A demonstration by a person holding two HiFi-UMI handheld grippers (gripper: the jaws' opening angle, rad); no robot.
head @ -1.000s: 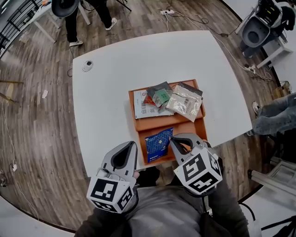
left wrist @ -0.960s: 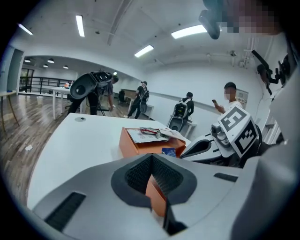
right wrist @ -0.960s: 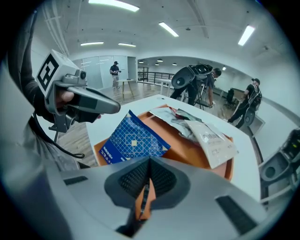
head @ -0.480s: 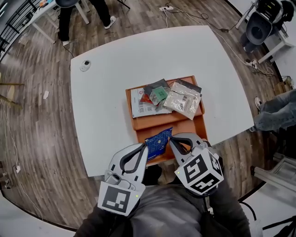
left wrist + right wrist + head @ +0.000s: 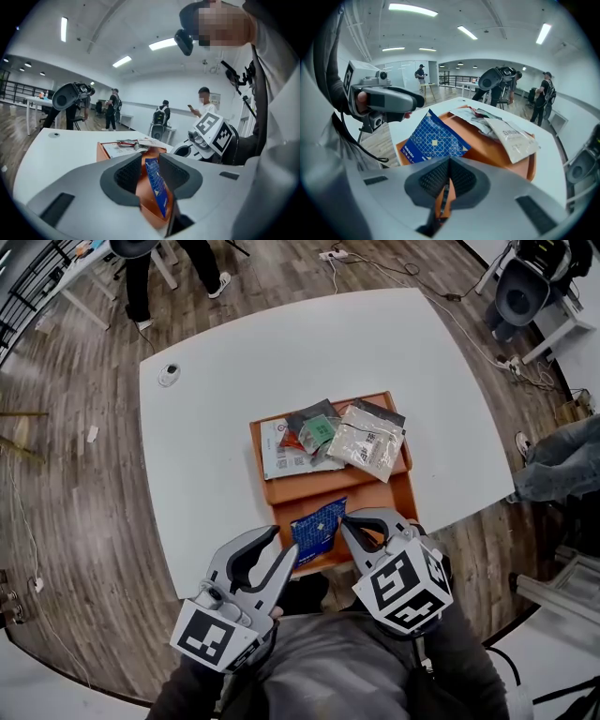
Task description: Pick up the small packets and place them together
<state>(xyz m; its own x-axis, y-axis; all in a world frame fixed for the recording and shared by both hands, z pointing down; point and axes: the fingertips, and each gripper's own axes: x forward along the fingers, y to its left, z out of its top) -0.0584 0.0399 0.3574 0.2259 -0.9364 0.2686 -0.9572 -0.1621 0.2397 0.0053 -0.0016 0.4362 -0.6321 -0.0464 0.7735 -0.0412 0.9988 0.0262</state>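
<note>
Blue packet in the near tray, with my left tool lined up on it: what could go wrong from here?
1. The blue packet shows edge-on in the gap of the open left tool, pads clear of it; closing off-centre may pinch only a corner, and it could slip.
2. The orange tray shows right below that gap; closing low might clamp its wall and drag it.
3. The shut right tool sits close beside the packet; the tools might bump.

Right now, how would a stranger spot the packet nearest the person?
On the white table, the nearer orange tray holds one packet, tipped up in the right gripper's jaws. It alone is blue, diamond-patterned; the far pile is mostly pale and grey.
</note>
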